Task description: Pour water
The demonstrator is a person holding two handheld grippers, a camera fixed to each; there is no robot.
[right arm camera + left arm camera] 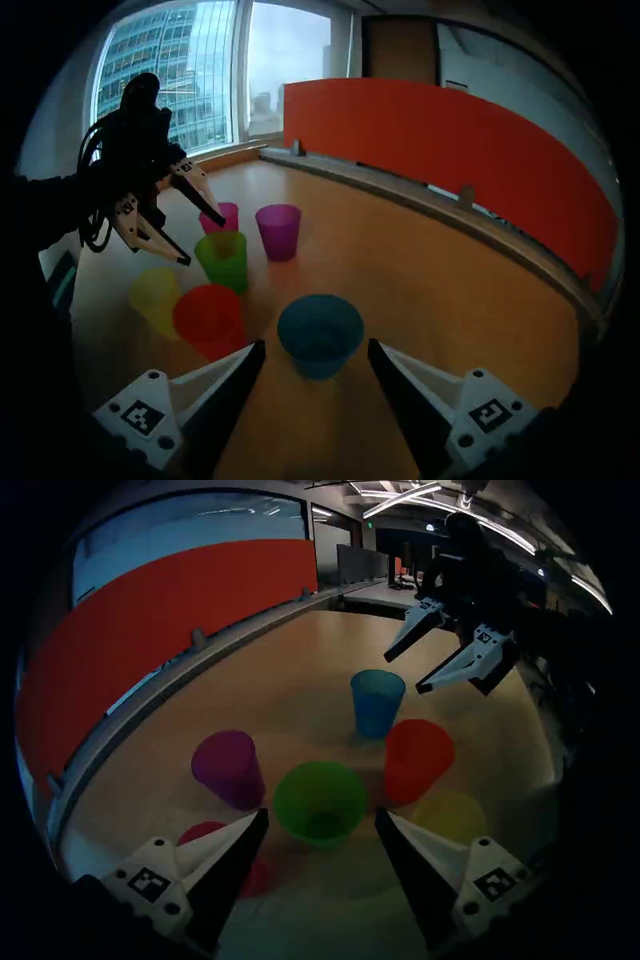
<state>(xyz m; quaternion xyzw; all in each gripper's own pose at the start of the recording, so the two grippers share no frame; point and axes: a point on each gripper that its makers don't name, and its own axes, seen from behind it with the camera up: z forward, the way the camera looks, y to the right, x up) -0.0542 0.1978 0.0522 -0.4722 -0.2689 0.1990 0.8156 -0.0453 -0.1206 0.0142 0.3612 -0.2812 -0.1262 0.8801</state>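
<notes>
Left gripper view: left gripper (320, 812) jaws spread, gripping nothing; green translucent plastic cup (320, 796) upright just ahead, on wooden tabletop (304, 664). Right gripper view: right gripper (315, 344) jaws likewise spread; blue translucent plastic cup (320, 332) upright just ahead.

Two low, near views from opposite sides of the table (304, 664), face to face over shared cups (320, 796)

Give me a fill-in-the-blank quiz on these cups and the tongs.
Framed between the tips of the left tongs is the ___.
Framed between the tips of the right tongs is the ___.
Both tongs are ___, holding nothing.
Missing: green cup; blue cup; open.
</notes>
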